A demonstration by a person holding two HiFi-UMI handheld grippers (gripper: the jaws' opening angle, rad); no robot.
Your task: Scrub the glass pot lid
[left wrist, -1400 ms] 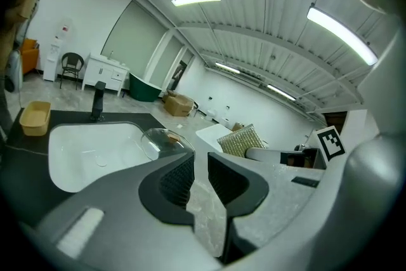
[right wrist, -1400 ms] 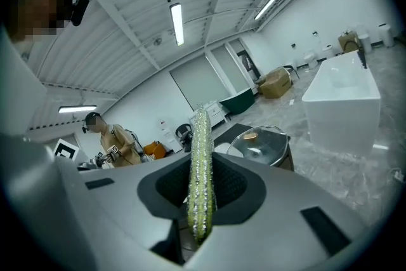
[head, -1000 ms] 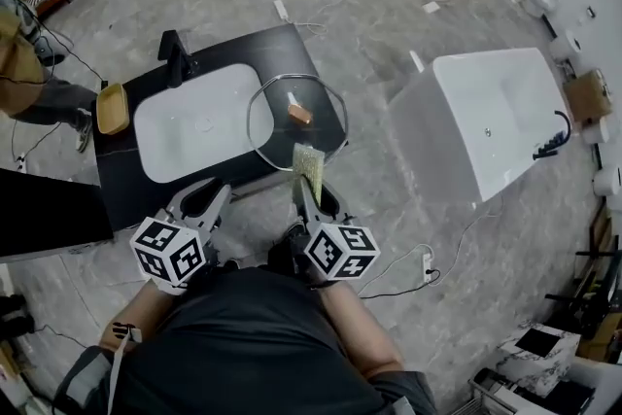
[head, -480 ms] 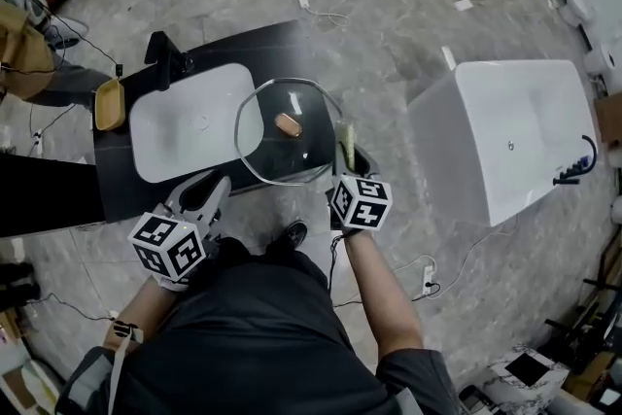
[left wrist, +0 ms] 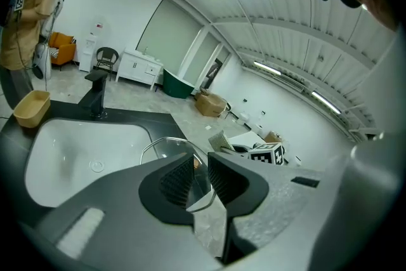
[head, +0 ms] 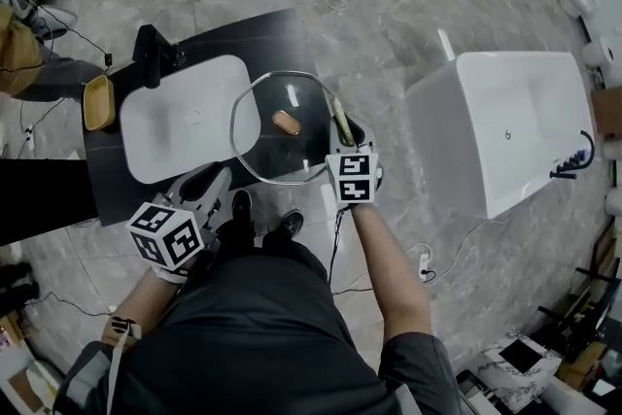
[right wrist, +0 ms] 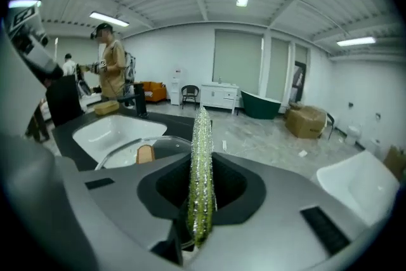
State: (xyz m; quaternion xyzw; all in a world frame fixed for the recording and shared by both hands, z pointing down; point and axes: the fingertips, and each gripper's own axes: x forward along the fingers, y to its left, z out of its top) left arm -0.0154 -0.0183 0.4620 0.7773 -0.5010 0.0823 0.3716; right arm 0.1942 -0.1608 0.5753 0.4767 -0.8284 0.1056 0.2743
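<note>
The glass pot lid (head: 262,146), steel-rimmed with a brown knob (head: 286,122), lies flat on the black counter (head: 267,39) beside the basin. My right gripper (head: 340,127) is at the lid's right rim, shut on a yellow-green scrub pad (head: 338,117) that stands on edge between the jaws (right wrist: 202,136). The lid (right wrist: 120,150) lies just beyond and left of the pad. My left gripper (head: 214,180) hovers at the lid's near-left rim. Its jaws (left wrist: 200,165) stand nearly together and hold nothing, with the lid's rim (left wrist: 166,148) showing through the slit.
A white basin (head: 185,117) with a black faucet (head: 151,49) fills the counter's left part, with a tan dish (head: 97,102) at its far end. A white bathtub (head: 496,126) stands to the right. A person (head: 19,44) is at the left, and cables lie on the floor.
My right gripper has carried the scrub pad forward from near my body to the lid's right rim. The left gripper has stayed by the lid's near-left edge.
</note>
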